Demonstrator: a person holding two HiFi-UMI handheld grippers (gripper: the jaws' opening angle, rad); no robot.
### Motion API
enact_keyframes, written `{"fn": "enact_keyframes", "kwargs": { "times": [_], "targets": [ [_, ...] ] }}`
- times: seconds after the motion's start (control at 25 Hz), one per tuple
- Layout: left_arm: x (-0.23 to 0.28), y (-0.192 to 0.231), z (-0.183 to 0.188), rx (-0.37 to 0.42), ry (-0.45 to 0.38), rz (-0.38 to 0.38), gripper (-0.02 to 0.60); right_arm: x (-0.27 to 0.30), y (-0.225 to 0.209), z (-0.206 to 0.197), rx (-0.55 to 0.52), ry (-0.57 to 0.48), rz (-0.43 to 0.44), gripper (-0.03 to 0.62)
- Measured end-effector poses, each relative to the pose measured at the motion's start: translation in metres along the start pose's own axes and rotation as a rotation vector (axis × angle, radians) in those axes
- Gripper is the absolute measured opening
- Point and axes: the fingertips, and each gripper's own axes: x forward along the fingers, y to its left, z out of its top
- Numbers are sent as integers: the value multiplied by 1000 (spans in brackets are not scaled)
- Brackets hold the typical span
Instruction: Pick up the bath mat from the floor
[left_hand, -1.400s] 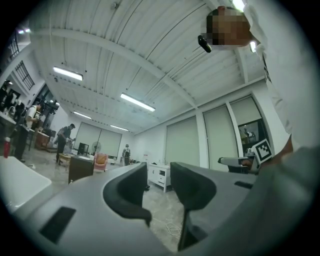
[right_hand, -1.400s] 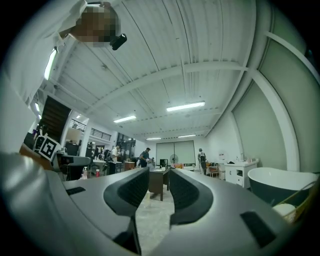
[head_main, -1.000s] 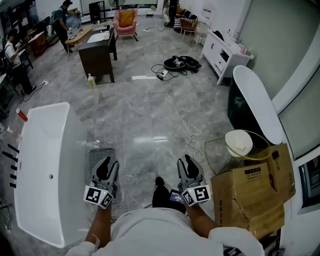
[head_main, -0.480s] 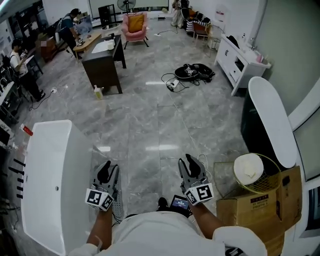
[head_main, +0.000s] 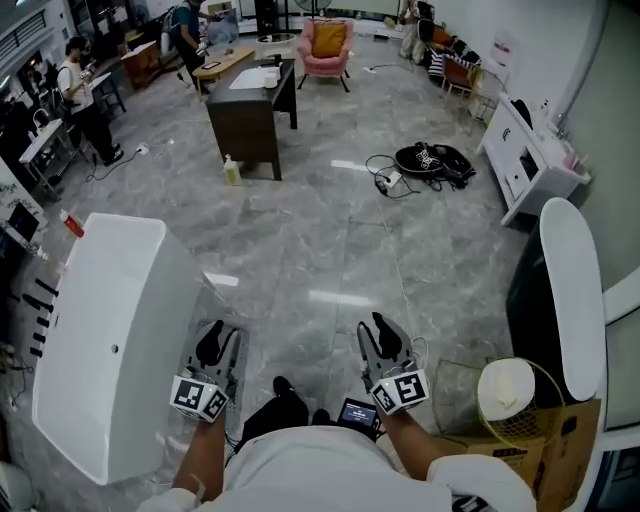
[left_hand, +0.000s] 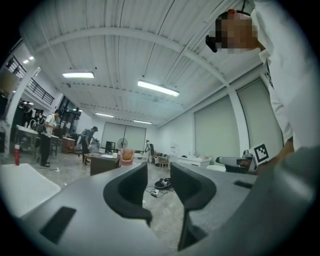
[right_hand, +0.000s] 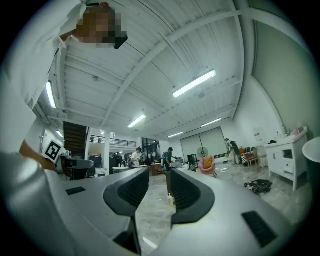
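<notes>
Where left tongs (head_main: 217, 335) hover, bath mat seemingly hidden.

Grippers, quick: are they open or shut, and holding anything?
Left gripper: open, holding nothing.
Right gripper: open, holding nothing.

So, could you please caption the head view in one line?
Jaws apart and empty, the left gripper and right gripper hover beside a white bathtub on grey floor.

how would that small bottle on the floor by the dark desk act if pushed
The bottle stands upright and looks tall for its base, so a high push would probably tip it. The floor is glossy, so a low nudge may slide it. It seems small, likely light.
</notes>
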Motion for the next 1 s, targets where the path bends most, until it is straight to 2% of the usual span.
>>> {"fn": "enact_keyframes", "kwargs": {
  "times": [0.16,0.44,0.68,0.84,1.0],
  "targets": [
    [-1,37,-7,-22,-11,80,143,49,11,-14,3,34,83,141],
    [-29,124,-1,-54,-86,278,142,152,51,-17,-28,46,260,141],
    [-63,211,11,-63,-129,432,143,249,102,-13,-19,15,370,141],
    [-96,265,12,-67,-161,546,143,303,134,-26,-15,26,433,141],
    [-133,302,6,-53,-169,632,143,352,175,-41,-40,30,520,141]
  ]
}}
